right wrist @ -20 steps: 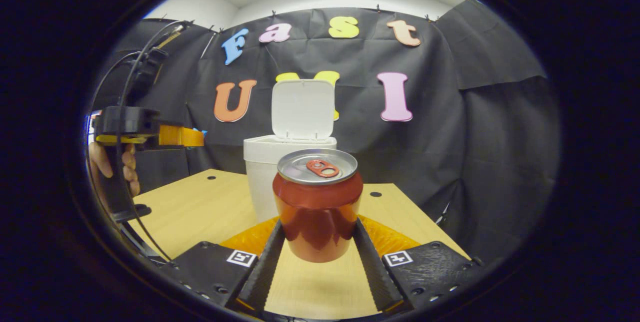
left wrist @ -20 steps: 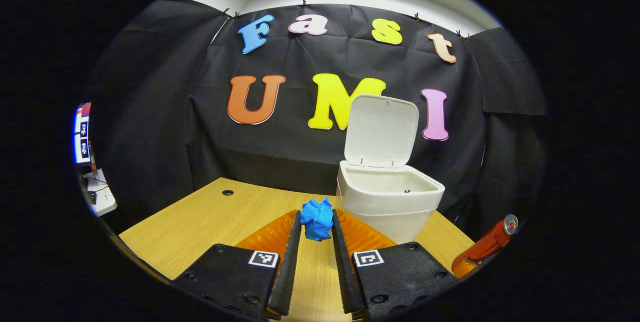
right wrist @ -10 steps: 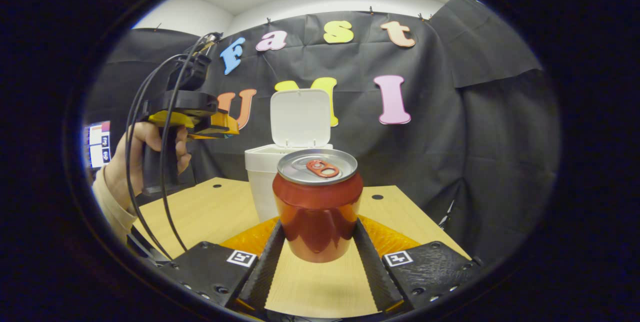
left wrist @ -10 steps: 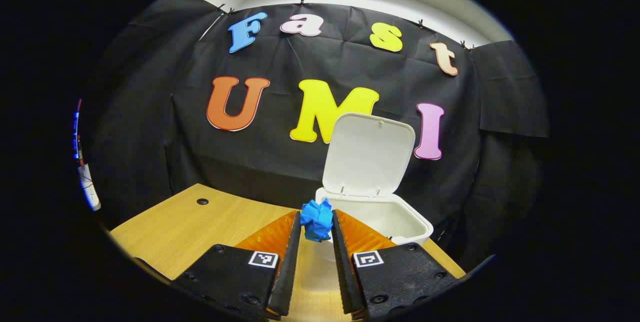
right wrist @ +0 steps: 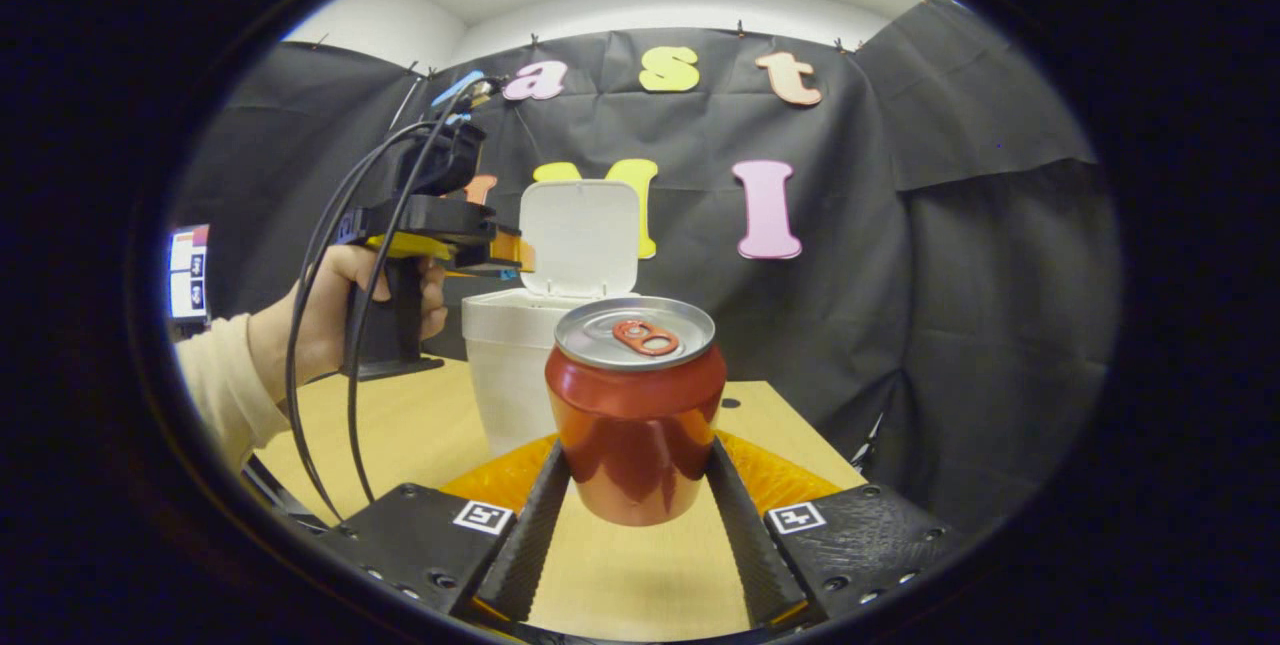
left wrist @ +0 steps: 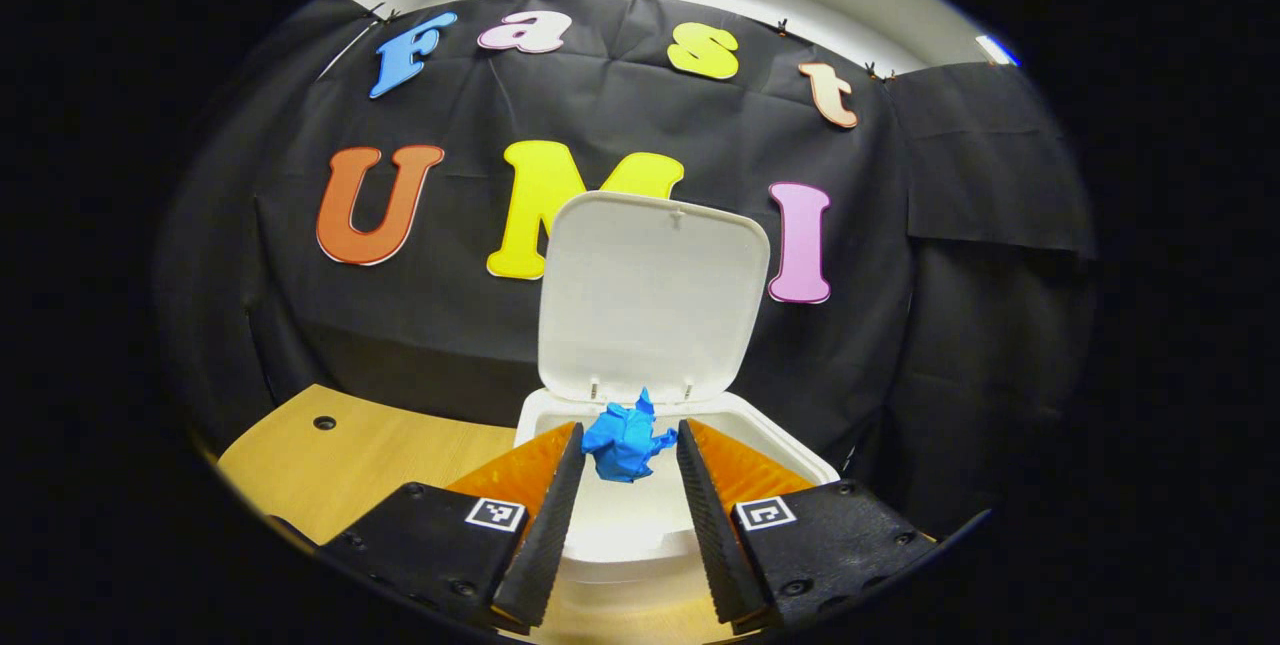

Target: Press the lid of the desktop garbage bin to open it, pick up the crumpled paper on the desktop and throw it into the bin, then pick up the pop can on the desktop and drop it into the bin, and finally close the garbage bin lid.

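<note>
A blue crumpled paper (left wrist: 622,445) hangs between the spread fingers of my left gripper (left wrist: 630,430), right above the mouth of the white bin (left wrist: 790,450). The fingers stand a little apart from the paper on both sides, so the gripper is open. The bin's lid (left wrist: 650,295) stands upright behind it. My right gripper (right wrist: 637,447) is shut on a red pop can (right wrist: 635,415), upright, with both fingers pressing its sides. Beyond the can, the left gripper (right wrist: 505,253), held by a hand (right wrist: 330,315), reaches over the bin (right wrist: 505,365) in front of the lid (right wrist: 580,235).
The wooden table (right wrist: 400,425) runs under both grippers, and it has a small round hole (left wrist: 324,422) at the far left. Black cloth walls close the back and the right. A screen (right wrist: 188,270) glows at the far left.
My left gripper moved right and forward until it was over the bin, then its fingers spread and let go of the paper. The right gripper still holds the can and has turned slightly.
</note>
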`<state>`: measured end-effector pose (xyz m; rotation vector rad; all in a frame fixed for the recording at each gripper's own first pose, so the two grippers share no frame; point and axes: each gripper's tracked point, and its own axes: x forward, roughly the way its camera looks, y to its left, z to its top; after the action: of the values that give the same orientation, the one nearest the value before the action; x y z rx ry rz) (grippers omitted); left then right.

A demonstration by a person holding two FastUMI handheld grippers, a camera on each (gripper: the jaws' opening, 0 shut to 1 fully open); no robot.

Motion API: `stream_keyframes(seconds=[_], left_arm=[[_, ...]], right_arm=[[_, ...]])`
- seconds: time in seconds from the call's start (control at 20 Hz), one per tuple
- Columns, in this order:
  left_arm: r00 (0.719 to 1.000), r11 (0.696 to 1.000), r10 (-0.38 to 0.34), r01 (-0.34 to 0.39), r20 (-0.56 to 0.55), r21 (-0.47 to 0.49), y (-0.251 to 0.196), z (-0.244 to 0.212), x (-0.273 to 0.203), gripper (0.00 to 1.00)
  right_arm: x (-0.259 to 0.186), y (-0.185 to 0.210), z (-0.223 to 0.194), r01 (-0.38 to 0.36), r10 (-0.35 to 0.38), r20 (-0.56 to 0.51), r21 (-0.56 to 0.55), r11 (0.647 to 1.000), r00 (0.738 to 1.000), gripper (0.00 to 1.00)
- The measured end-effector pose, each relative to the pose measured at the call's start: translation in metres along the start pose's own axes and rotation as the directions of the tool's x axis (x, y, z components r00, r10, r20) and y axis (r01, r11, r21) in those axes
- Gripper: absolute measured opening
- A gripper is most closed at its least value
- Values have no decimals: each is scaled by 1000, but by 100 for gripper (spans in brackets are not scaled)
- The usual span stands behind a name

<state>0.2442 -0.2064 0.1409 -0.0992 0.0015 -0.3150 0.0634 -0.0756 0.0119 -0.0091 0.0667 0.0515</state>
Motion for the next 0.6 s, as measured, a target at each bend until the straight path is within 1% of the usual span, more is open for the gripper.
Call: stream_keyframes(seconds=[0.1,0.15,0.2,0.25,0.35,0.4,0.6], left_arm=[[999,1000,-6,7,-38,20,-10,-13,8,64],[998,999,-11,13,-67,36,-16,-20,8,82],[996,998,-9,14,-85,68,-19,-24,6,91],[996,994,-13,21,-83,105,-23,-25,3,98],[998,985,5,5,-57,173,-24,-22,-4,99],[999,982,1,8,-51,189,-27,-22,-9,98],[1000,977,7,-9,13,212,-28,-15,-45,98]], right_arm=[[1,-6,-1,10,-10,0,7,1000,1000,78],[2,-8,0,16,-16,-2,9,1000,1000,77],[3,-11,-1,23,-23,-3,10,1000,1000,78],[4,-13,-1,31,-31,-2,12,999,1000,77],[6,-12,-3,31,-31,-9,10,999,999,77],[7,-12,-5,31,-31,-11,8,999,999,77],[8,-9,-5,39,-39,-12,8,999,999,77]])
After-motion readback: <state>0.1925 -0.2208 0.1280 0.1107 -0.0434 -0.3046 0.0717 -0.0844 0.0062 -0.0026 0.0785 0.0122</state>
